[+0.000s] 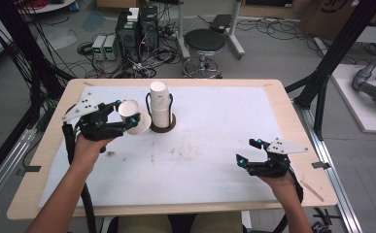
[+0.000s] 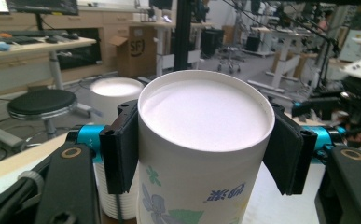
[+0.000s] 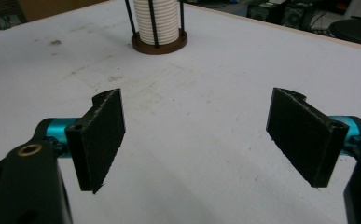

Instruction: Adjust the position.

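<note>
My left claw point(image 1: 129, 112) is clamped on a white paper cup point(image 1: 135, 116), one pad on each side of its wall just below the rim. In the left gripper view the cup point(image 2: 201, 154) stands between the pads with its floral print facing me. I hold it tilted above the bench point(image 1: 214, 141), just left of the cup stack point(image 1: 160, 104), which sits in a round brown holder point(image 1: 163, 127) with thin black rods. Cup and stack look nearly touching from the high view; I cannot tell if they meet. My right claw point(image 1: 249, 151) rests wide and empty near the bench's right front edge. Ahead of it lies a broad, bare stretch of white surface up to the holder point(image 3: 159, 43). The left bench edge is close behind my left hand point(image 1: 89, 144).
</note>
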Motion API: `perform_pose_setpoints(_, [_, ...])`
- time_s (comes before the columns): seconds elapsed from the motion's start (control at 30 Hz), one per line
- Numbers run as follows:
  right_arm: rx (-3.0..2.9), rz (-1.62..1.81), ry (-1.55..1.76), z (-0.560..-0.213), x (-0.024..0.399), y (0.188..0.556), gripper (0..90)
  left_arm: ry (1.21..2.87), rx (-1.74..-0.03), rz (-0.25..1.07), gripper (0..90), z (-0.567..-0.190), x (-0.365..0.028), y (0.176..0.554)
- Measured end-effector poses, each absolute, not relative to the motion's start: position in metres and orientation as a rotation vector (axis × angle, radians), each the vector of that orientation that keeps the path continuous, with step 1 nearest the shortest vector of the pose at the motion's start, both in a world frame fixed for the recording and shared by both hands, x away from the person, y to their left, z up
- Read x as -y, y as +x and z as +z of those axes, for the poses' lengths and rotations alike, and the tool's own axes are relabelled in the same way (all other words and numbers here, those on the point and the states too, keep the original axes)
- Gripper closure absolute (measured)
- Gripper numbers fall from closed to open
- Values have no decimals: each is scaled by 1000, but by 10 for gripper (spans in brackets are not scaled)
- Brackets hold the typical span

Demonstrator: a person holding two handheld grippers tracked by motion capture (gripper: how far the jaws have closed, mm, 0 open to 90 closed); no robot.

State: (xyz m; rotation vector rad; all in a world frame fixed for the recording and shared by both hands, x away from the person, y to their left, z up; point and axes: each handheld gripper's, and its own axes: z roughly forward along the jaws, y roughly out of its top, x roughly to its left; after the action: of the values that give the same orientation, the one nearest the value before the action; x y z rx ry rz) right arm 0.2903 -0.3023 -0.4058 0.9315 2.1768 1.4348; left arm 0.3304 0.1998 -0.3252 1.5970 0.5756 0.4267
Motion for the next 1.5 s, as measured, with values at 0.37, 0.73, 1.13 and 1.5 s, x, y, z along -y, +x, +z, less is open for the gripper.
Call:
perform_pose_setpoints(0.37, [-2264,1504,857,-406,288,290,198,1670,-513,354,351,-342,-167,321])
perform_pose_setpoints(0.73, [-2295,1531,767,-398,269,288,198,1712,-437,278,351,-353,-135,321])
perform_pose_setpoints(1.13, [-2367,1578,650,-388,247,290,198,1745,-366,200,351,-356,-115,317])
perform_pose_setpoints(1.5, [-2454,1629,518,-383,216,299,198,1758,-300,138,351,-355,-103,315])
